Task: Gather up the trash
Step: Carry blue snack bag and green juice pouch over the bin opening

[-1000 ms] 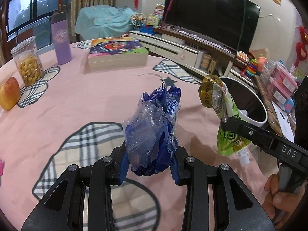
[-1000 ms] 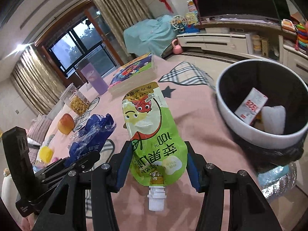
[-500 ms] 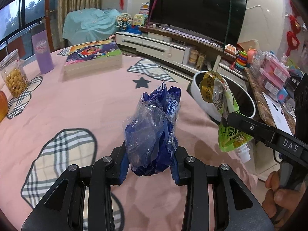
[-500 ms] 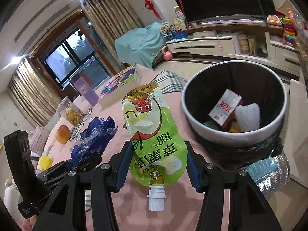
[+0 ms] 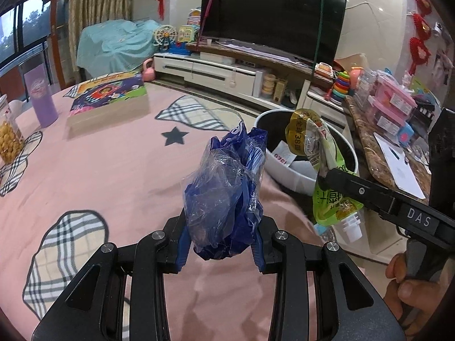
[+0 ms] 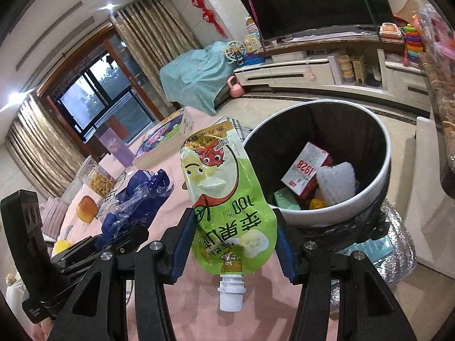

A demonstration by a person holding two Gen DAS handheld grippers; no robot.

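Observation:
My left gripper (image 5: 220,251) is shut on a crumpled blue plastic bag (image 5: 227,196) and holds it above the pink table's right edge. The bag also shows in the right wrist view (image 6: 136,204). My right gripper (image 6: 231,251) is shut on a green juice pouch (image 6: 227,207), spout down; the pouch also shows in the left wrist view (image 5: 327,182). A white trash bin (image 6: 341,210) with a black liner stands beside the table, just ahead and right of both grippers, also seen in the left wrist view (image 5: 287,174). It holds a red-and-white carton (image 6: 305,169) and white foam (image 6: 337,183).
On the pink table (image 5: 113,170) lie a boxed book (image 5: 109,99), a purple tumbler (image 5: 39,99) and a jar of snacks (image 5: 8,139). An orange fruit (image 6: 85,204) lies further back. A TV stand (image 5: 241,68) and a cluttered counter (image 5: 392,130) stand beyond the bin.
Both grippers have moved right toward the bin with their trash held. The bin now looks larger and closer, and its inside shows more fully.

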